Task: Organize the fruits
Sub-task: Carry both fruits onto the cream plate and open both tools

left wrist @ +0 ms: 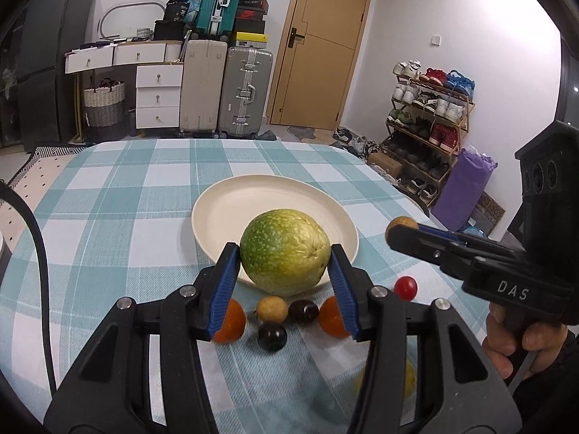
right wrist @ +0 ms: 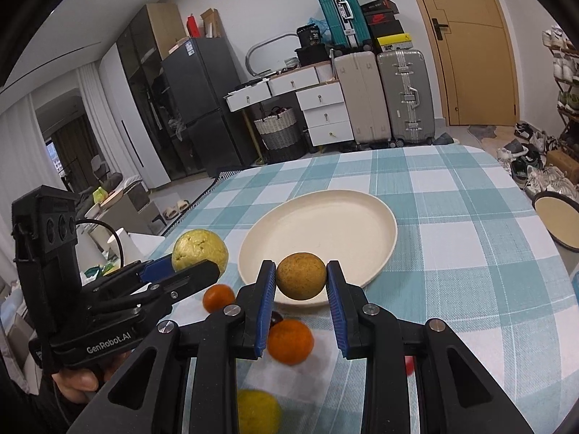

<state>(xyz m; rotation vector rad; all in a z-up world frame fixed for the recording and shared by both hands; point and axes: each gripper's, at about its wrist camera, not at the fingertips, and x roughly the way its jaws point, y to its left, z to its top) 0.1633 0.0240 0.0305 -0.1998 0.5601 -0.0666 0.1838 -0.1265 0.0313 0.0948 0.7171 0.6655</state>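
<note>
Left tool (left wrist: 284,258): its two blue pads clamp a large green-yellow mottled fruit (left wrist: 285,251) from either side, so the tool is closed on that fruit. In the left wrist view the fruit hangs above the near rim of the cream plate (left wrist: 231,206), which lies on the surface under a teal-and-white checked cloth (left wrist: 119,195). In the right wrist view the same fruit (right wrist: 199,249) shows at the tip of the left tool (right wrist: 188,271), to the left of the plate (right wrist: 325,217) and off its rim.

Right tool (right wrist: 302,282): its blue pads press on a small round brown fruit (right wrist: 301,276), so this tool is likewise closed on its load. The brown fruit sits over the plate's near rim. In the left wrist view the right tool (left wrist: 405,233) enters from the right, with the brown fruit (left wrist: 400,226) at its tip, and a hand (left wrist: 517,336) grips its handle.

Loose fruit on the cloth, near side of the plate, left wrist view: two oranges (left wrist: 229,322), one behind each pad; a small tan fruit (left wrist: 272,309); two dark fruits (left wrist: 272,337); a red cherry tomato (left wrist: 405,288) to the right; and a yellow fruit (left wrist: 409,376), mostly hidden behind the tool's frame. The plate itself holds nothing resting in it.

Background: suitcases (left wrist: 224,90), a white drawer unit (left wrist: 159,94), a wooden door (left wrist: 318,43) and a shoe rack (left wrist: 427,119).
</note>
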